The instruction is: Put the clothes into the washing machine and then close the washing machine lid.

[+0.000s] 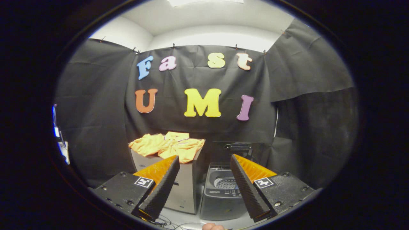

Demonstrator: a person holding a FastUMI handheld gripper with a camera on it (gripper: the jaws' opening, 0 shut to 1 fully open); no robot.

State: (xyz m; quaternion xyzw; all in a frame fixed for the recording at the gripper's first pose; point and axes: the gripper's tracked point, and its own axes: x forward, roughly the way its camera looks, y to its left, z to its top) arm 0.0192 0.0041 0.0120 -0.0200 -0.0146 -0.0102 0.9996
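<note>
The clothes (pixel 167 146) are a soft, crumpled pile of orange-yellow cloth. They lie on top of a grey box (pixel 183 188), and one part hangs over its front edge. The box stands just beside the washing machine (pixel 222 195), on the left of it. The washing machine is small and dark grey. Its lid (pixel 238 147) stands up at the back, so the round drum (pixel 226 183) inside shows.

The gripper (pixel 204 166) has two black fingers with orange backs. They are wide apart and hold nothing. The clothes and the machine are well beyond them.

The right finger (pixel 247 188) covers the right side of the machine. The left finger (pixel 161 188) covers part of the box's front. The small buttons on the machine's front edge are too tiny to make out.

Thin wires (pixel 172 222) lie on the pale floor near the fingers.
</note>
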